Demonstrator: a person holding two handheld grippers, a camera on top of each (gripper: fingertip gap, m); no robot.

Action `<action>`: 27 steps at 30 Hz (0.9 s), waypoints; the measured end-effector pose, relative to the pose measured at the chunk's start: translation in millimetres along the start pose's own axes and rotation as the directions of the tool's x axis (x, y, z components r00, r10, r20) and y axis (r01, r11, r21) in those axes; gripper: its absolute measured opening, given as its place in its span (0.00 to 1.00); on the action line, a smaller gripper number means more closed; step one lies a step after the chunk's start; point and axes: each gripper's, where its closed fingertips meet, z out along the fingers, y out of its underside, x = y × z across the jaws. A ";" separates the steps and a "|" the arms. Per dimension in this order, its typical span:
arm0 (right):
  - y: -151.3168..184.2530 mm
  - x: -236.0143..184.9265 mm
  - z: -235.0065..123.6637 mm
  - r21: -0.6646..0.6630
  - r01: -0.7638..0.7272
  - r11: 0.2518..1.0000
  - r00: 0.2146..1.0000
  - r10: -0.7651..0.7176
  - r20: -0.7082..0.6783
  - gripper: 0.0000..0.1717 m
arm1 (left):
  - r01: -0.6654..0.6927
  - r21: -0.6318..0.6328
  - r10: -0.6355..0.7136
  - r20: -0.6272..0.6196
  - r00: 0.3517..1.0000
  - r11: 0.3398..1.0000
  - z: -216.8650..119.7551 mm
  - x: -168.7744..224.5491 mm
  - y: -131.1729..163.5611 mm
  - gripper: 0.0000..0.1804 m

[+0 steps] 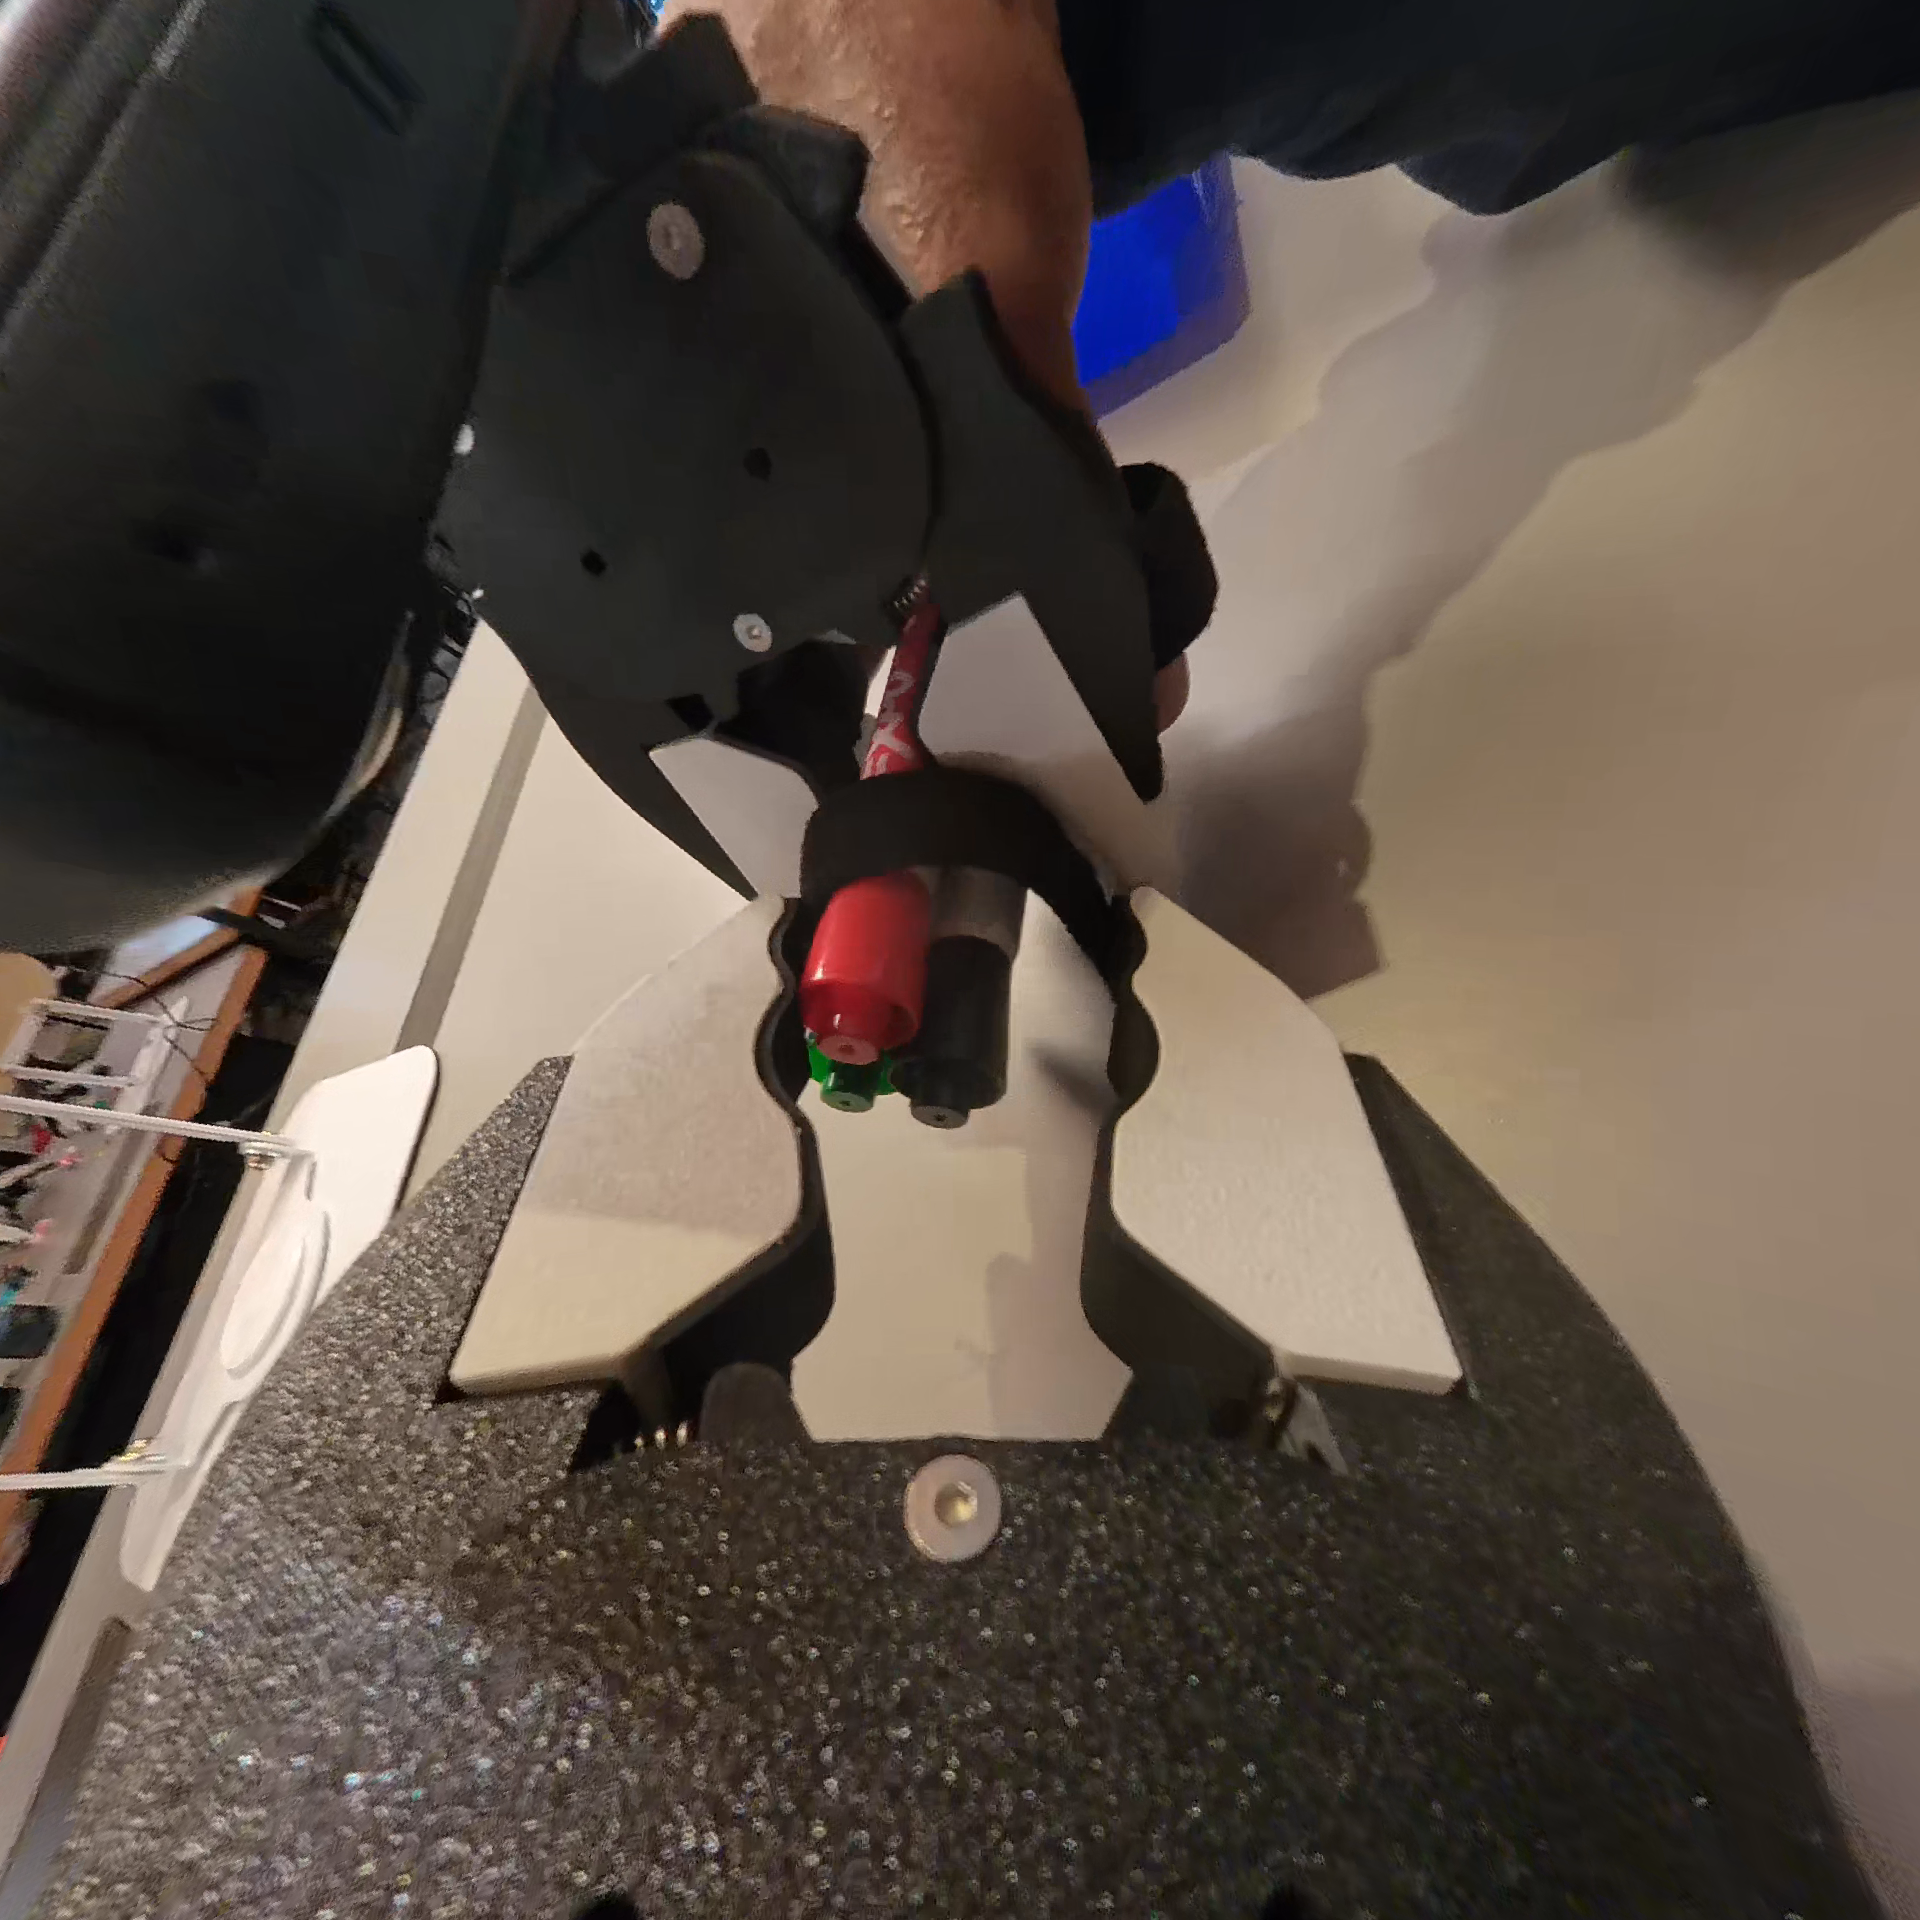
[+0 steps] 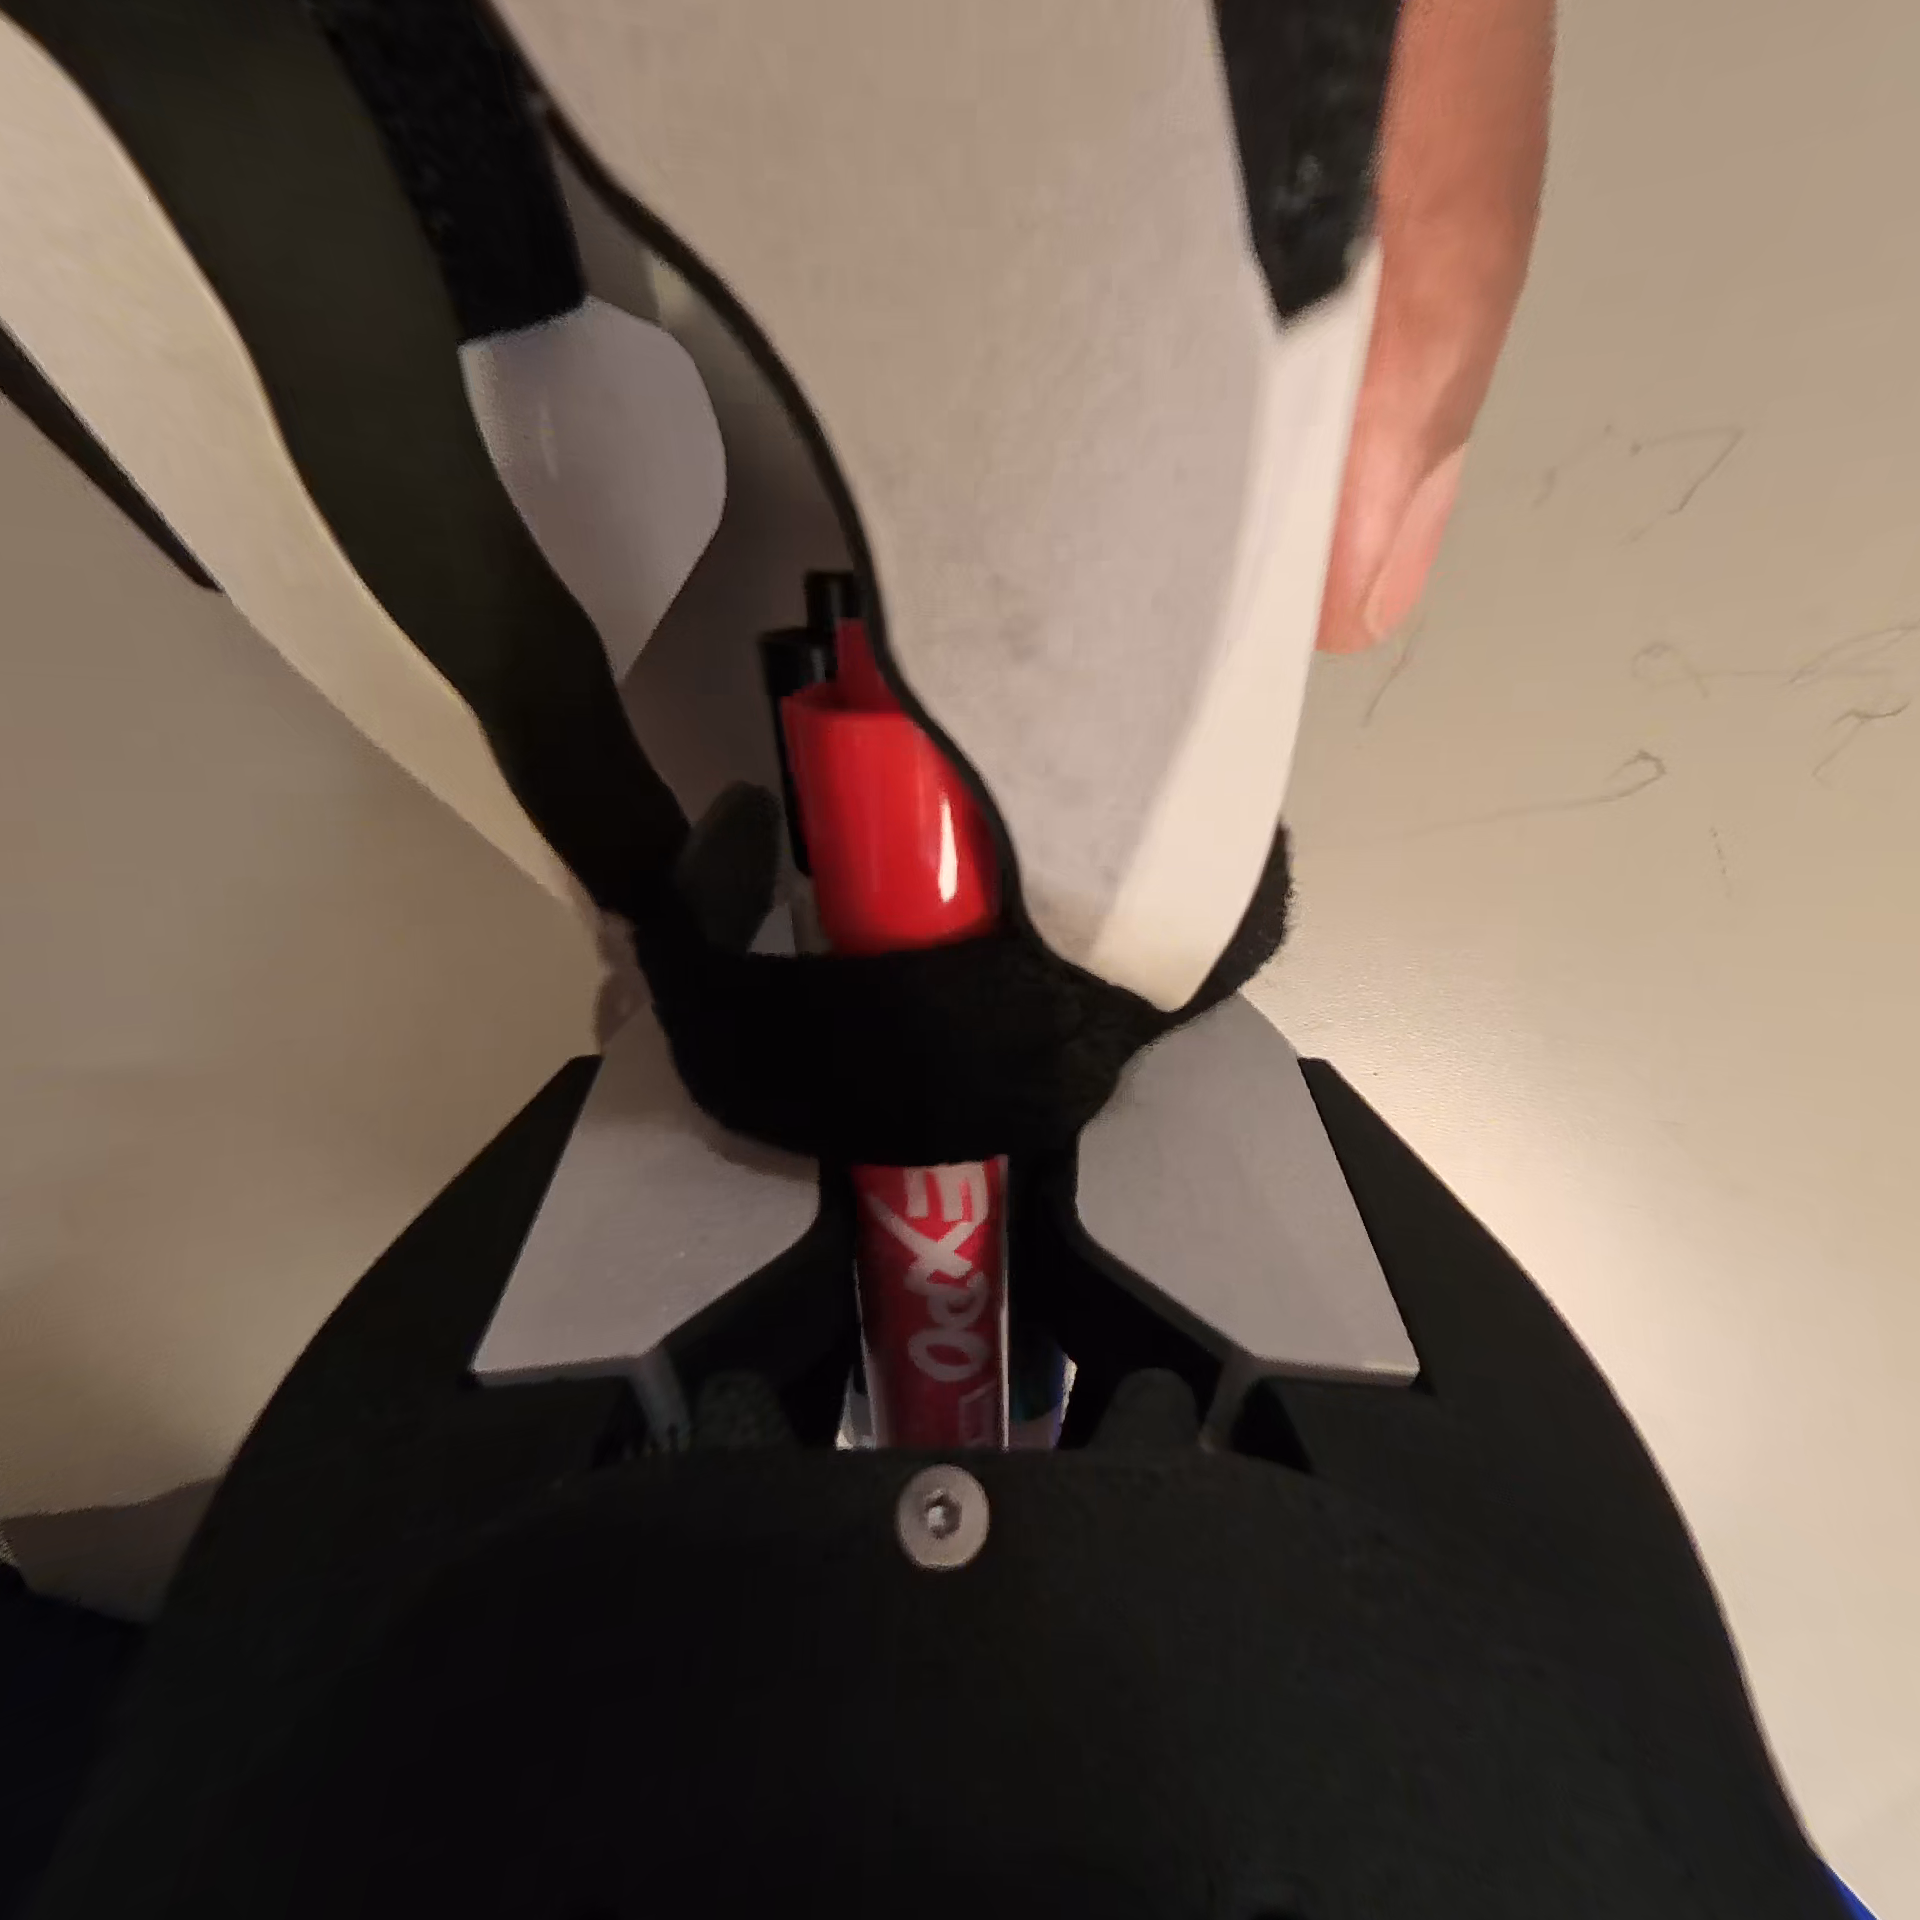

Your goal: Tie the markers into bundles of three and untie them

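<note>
Although looped by the black strap (image 1: 935,821), seems unfastened, so mid-tying on three markers (image 1: 862,966) held above the bench (image 1: 1558,935). Clamped at the barrels by the right hand-held gripper (image 2: 935,1091); flanked at the caps by the spread left hand-held gripper (image 1: 956,904), apparently hooking the strap. Leaves fastening, then untying.

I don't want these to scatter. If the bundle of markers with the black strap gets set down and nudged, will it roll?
Probably not far. The black strap binds the red marker, green marker and black marker into a lumpy cluster, not a round one. The smooth caps look slippery, so one marker might slide out lengthwise.
</note>
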 end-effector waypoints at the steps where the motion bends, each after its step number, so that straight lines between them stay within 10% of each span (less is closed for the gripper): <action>1: 0.2 -0.1 0.1 0.001 0.000 1.000 1.000 0.000 0.001 0.25 | -0.020 0.000 0.020 0.007 1.000 1.000 -0.4 0.4 0.0 0.31; 27: 7.9 -0.7 1.2 -0.073 0.001 0.997 1.000 -0.003 -0.031 0.25 | -0.044 0.012 0.043 0.011 0.999 0.999 -1.4 4.1 2.4 0.35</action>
